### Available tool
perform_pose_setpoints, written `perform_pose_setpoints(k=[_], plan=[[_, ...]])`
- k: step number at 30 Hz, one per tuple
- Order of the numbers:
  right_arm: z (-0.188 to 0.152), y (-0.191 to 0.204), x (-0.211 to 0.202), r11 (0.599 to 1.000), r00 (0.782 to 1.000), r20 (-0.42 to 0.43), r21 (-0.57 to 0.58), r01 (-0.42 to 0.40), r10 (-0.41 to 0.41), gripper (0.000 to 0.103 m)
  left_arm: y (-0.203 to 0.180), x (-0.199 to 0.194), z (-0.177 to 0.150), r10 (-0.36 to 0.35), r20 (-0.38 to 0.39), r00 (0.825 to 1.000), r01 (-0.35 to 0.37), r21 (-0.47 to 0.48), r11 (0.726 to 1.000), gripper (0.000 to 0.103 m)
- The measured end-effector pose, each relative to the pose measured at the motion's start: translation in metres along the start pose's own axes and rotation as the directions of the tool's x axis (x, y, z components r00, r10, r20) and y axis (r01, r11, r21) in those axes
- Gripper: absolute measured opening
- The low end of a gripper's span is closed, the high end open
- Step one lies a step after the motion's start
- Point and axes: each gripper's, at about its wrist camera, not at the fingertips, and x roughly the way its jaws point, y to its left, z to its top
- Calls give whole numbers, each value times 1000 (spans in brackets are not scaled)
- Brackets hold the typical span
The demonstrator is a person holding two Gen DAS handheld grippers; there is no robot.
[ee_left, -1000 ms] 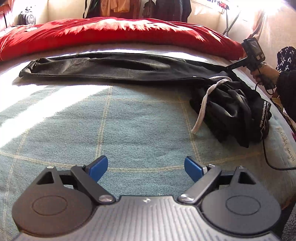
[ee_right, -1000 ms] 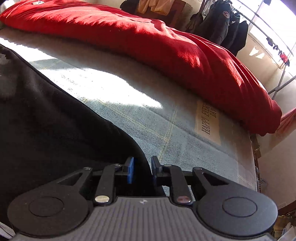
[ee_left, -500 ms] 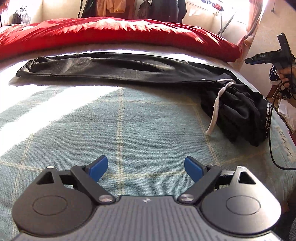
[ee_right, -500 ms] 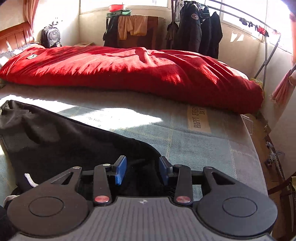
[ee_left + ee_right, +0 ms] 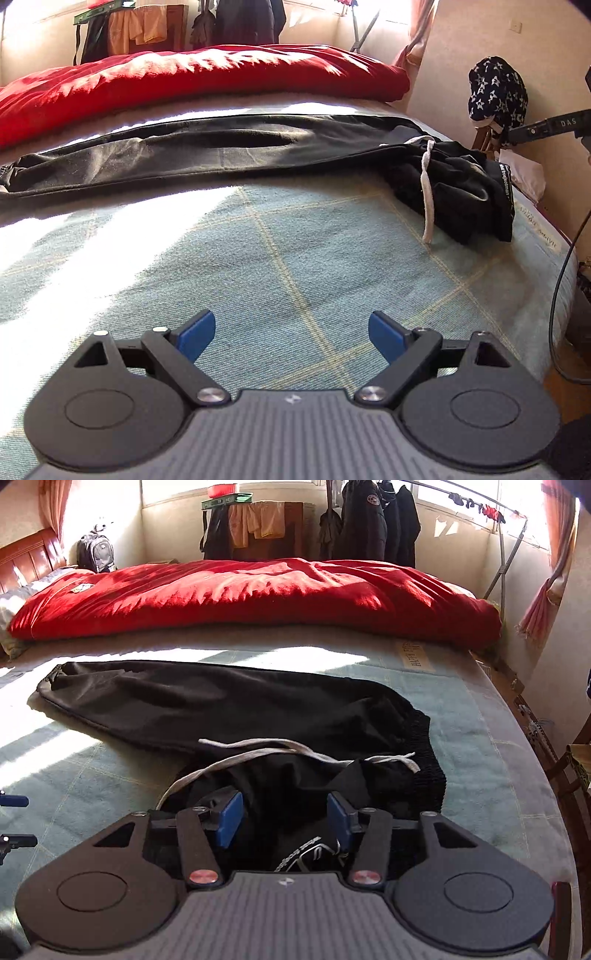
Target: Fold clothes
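Observation:
Black drawstring trousers (image 5: 229,147) lie across the bed, one leg stretched to the left and the waist end bunched at the right (image 5: 461,192) with a white cord (image 5: 428,192). My left gripper (image 5: 291,334) is open above the bare blue checked bedspread (image 5: 295,266), well short of the trousers. In the right wrist view the trousers (image 5: 221,701) spread ahead, the white cord (image 5: 280,751) lying over the bunched waist. My right gripper (image 5: 282,821) is open just above that bunched waist, holding nothing.
A thick red duvet (image 5: 258,594) runs along the far side of the bed. Jackets hang on a rack (image 5: 373,520) behind it, and a backpack (image 5: 96,552) sits at the headboard. The bed edge and a wall (image 5: 480,44) are at the right; a black cable (image 5: 557,295) dangles there.
My right gripper has opened, let go of the trousers and pulled back and up from them. The left gripper stays open and has swung slightly, bringing the waist end further left in view.

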Motion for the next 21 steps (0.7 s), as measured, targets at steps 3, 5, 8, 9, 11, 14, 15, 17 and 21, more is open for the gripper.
perform_pose_setpoints(k=[3, 5, 8, 9, 11, 14, 15, 17, 21], plan=[[-29, 42, 2, 1000, 999, -42, -15, -18, 18, 56, 11, -4, -4, -22, -15, 1000, 23, 3, 1000, 90], [-42, 52, 4, 1000, 998, -59, 1, -29, 29, 56, 14, -4, -4, -31, -27, 999, 32, 14, 999, 90], [-61, 67, 7, 999, 995, -84, 26, -43, 45, 62, 13, -3, -2, -47, -35, 998, 48, 32, 998, 90], [-68, 72, 9, 998, 994, -92, 34, -48, 51, 62, 11, -3, -1, -54, -35, 998, 56, 37, 998, 90], [-80, 82, 11, 997, 992, -108, 51, -57, 63, 62, 7, -2, 3, -72, -32, 997, 73, 43, 996, 90], [-96, 90, 18, 994, 988, -127, 79, -78, 87, 62, -4, 2, 10, -89, -30, 996, 91, 62, 994, 90], [-99, 90, 22, 992, 986, -130, 91, -90, 101, 62, -9, 4, 13, -89, -29, 996, 91, 70, 993, 90], [-104, 87, 32, 986, 982, -126, 105, -130, 143, 62, -18, 6, 16, -74, -22, 997, 76, 80, 994, 90], [-99, 81, 52, 974, 970, -101, 70, -214, 220, 62, -35, 2, 17, -18, 0, 1000, 18, 54, 998, 90]])
